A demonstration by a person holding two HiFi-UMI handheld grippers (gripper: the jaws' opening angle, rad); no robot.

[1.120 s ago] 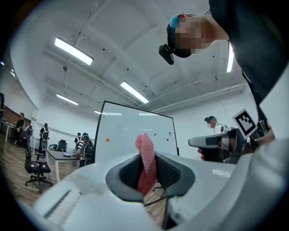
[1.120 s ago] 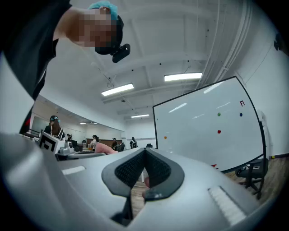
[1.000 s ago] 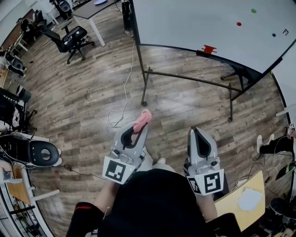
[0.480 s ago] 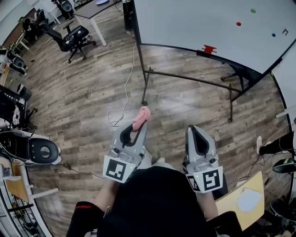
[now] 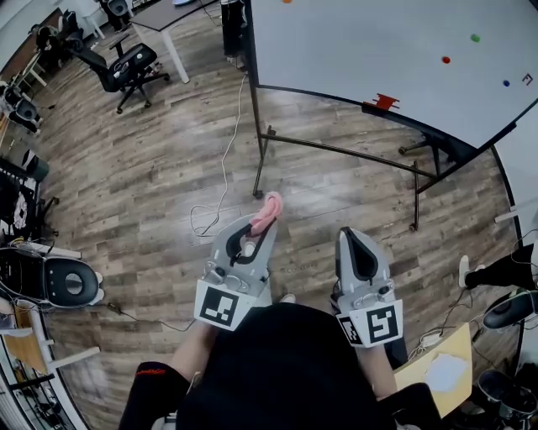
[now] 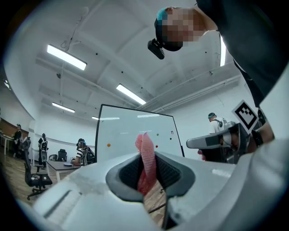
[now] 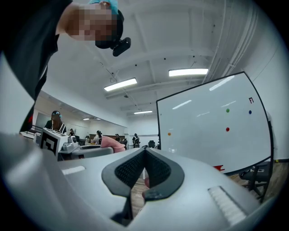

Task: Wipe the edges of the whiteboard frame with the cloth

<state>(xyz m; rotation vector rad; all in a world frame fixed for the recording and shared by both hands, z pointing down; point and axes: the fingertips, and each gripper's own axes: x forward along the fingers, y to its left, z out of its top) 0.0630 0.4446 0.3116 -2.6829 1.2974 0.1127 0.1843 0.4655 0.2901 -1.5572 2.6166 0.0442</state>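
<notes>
The left gripper [image 5: 263,225] has its jaws closed on the pink cloth [image 5: 270,207]. In the left gripper view the cloth stands up as a narrow strip between the two dark pads and sticks out past the tips. The right gripper [image 5: 353,238] is beside it and apart from it, with its jaws pressed together and nothing between them (its own view shows only a thin slit of floor below the pads). Both are held over the wooden floor [image 5: 151,176], well apart from the whiteboard [image 5: 370,42], and the cloth touches no part of the black frame [image 5: 313,89].

Between the grippers and the board is the dark metal stand [image 5: 336,149] with its feet. A white cable [image 5: 223,172] runs over the floor from near the board's left edge and makes a loop. A small red thing [image 5: 385,102] sits on the lower frame. On the white surface there are a green dot [image 5: 475,38], a red dot [image 5: 445,60], a blue dot [image 5: 506,83] and, at the top edge of the head view, an orange one [image 5: 287,2]. A small red mark [image 5: 527,80] near the board's right corner is too small to read. At the far left stand a black office chair [image 5: 126,67] and a table [image 5: 164,18].
</notes>
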